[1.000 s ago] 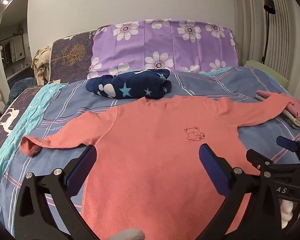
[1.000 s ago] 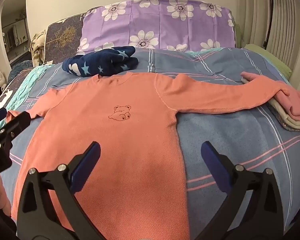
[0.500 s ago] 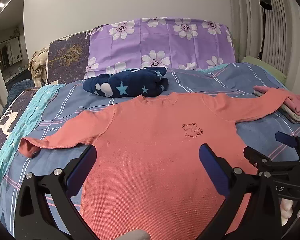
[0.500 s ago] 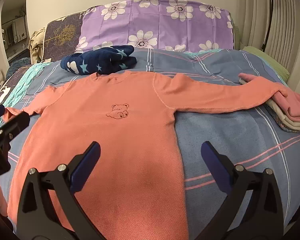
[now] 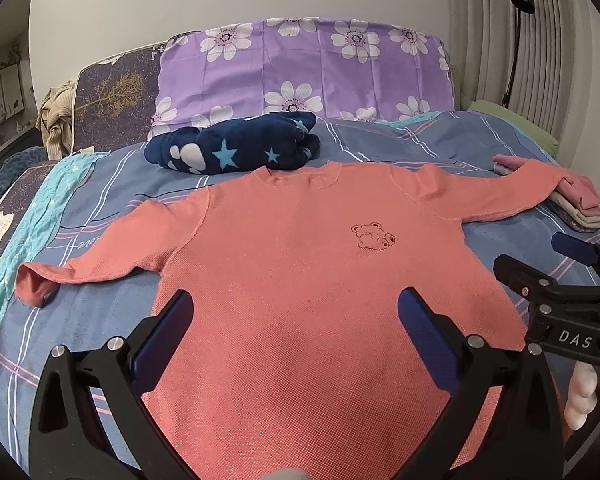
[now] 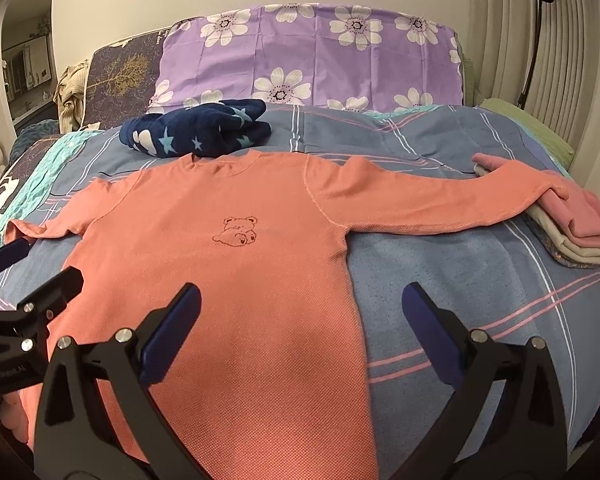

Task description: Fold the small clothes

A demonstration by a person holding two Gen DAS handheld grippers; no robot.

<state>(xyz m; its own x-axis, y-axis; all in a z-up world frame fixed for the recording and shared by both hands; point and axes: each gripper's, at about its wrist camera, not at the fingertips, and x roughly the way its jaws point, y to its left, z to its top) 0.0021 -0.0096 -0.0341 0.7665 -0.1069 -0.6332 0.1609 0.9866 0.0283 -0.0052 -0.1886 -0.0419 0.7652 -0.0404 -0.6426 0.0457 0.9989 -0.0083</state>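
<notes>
While lying flat and face up on the bed (image 5: 380,140), bear motif showing, sleeves spread: shirt (image 5: 300,280), collar just beside the navy bundle (image 5: 236,148), one cuff resting on the folded stack (image 6: 572,228), nothing folded yet. Judged step: starting the first fold, likely a sleeve or side panel. Doing it well: pinching only the shirt layers, not the bed cover beneath; gripping at seam or cuff; carrying the fabric low and level, keeping the crease straight; lifting the far cuff off the stack without disturbing it. Left gripper (image 5: 296,340): hovering over the lower shirt, pointing toward the collar, fingers spread, holding nothing. Right gripper (image 6: 304,332): alongside, straddling the shirt's side edge, fingers likewise spread and empty.
</notes>
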